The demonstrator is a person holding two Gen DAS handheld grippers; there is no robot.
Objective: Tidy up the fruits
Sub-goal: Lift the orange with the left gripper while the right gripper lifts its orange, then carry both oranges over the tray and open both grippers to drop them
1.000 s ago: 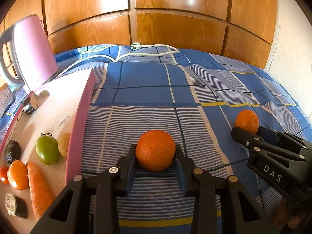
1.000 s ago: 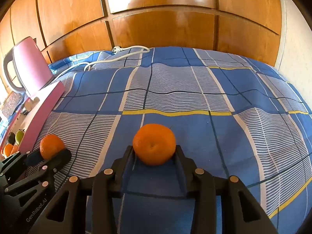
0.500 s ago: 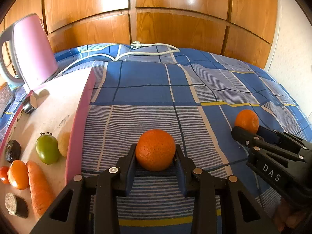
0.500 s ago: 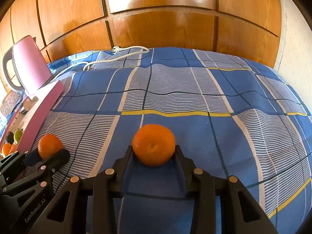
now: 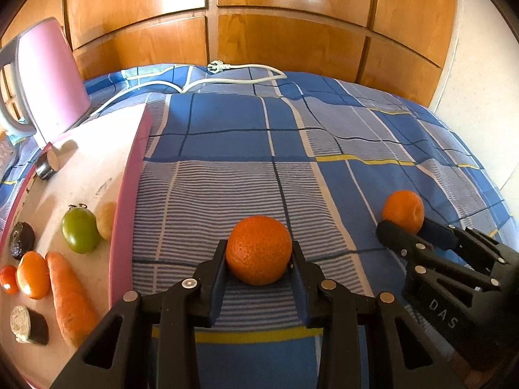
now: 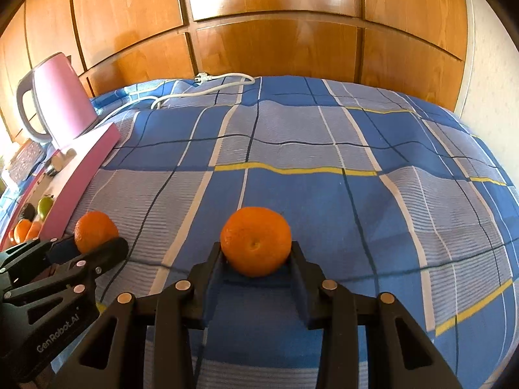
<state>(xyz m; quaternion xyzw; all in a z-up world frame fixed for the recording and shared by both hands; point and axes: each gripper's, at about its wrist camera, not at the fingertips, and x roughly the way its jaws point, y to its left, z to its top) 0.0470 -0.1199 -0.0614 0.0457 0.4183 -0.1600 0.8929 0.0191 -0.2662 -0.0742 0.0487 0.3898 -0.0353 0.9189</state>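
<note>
My left gripper [image 5: 259,261] is shut on an orange [image 5: 259,249] just above the blue checked bedspread. My right gripper [image 6: 256,259] is shut on a second orange [image 6: 255,241]. In the left wrist view the right gripper [image 5: 408,227] shows at the right with its orange [image 5: 403,211]. In the right wrist view the left gripper [image 6: 87,246] shows at the left with its orange [image 6: 94,230]. A pink-rimmed tray [image 5: 126,207] lies to the left with a green tomato [image 5: 79,230], a carrot [image 5: 69,295], a small orange fruit [image 5: 32,275] and other pieces.
A pink kettle [image 5: 48,81] stands at the tray's far end. A white power cable with plug [image 5: 227,76] lies across the far bedspread. Wooden panels [image 5: 259,16] rise behind the bed, and a white wall [image 5: 486,97] is on the right.
Both grippers keep their oranges and have barely shifted; the view has hardly changed.
</note>
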